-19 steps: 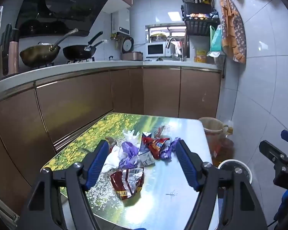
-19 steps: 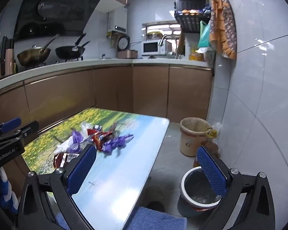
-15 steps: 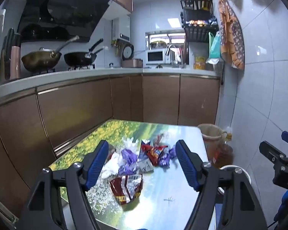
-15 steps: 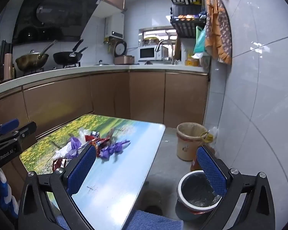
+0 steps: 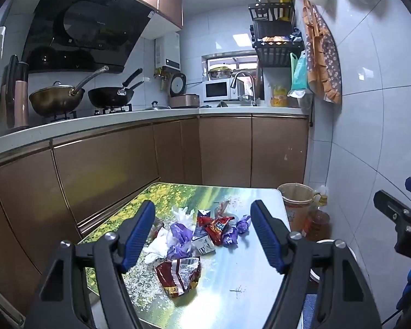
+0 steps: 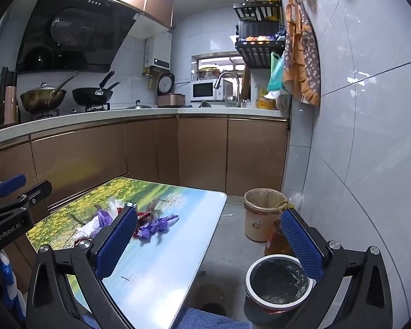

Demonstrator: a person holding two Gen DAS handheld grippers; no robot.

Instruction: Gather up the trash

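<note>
Left gripper [image 5: 202,235], mine, gapes empty at lower centre of its frame above the trash pile [image 5: 194,235] on the table [image 5: 249,282]. Right gripper [image 6: 208,238], likewise released and empty, frames the lined bin [image 6: 278,281] at lower right.

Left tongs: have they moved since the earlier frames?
Yes. The left tongs have tilted upward and drawn back: the wrapper pile and table sit lower and smaller in their view.
</note>
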